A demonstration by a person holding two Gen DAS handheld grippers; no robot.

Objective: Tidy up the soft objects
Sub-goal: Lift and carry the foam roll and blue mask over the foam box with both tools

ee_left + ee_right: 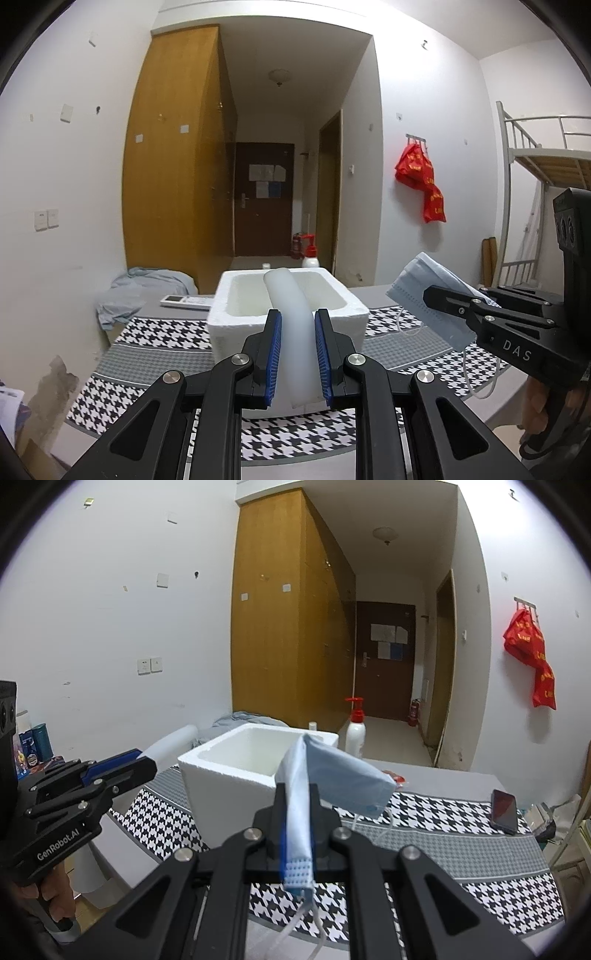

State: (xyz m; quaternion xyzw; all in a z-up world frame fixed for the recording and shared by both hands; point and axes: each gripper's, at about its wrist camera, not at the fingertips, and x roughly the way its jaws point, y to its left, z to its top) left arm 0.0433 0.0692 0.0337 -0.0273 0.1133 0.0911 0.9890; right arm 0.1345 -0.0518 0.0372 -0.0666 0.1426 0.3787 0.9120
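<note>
My left claw (297,350) is clamped on a white foam tube (291,325), blue pads pressing both its sides, and the tube arches forward so its far end hangs over the open top of the white foam box (229,317). My right claw (297,812) is closed on a pale blue face mask (332,775), pinching its folded edge while the rest flares out to the right and its white ear loops (314,919) dangle beneath. From the left wrist view the mask sits in the air beside the box's right side, not touching it. The box stands on the houndstooth cloth (162,332) toward the far side of the desk (443,771). A remote control (186,302) lies near the desk's far left corner, just beside the box. A white pump bottle with a red top (355,734) stands at the far edge behind the box, and a phone (503,811) lies near the right edge, well apart from it.
</note>
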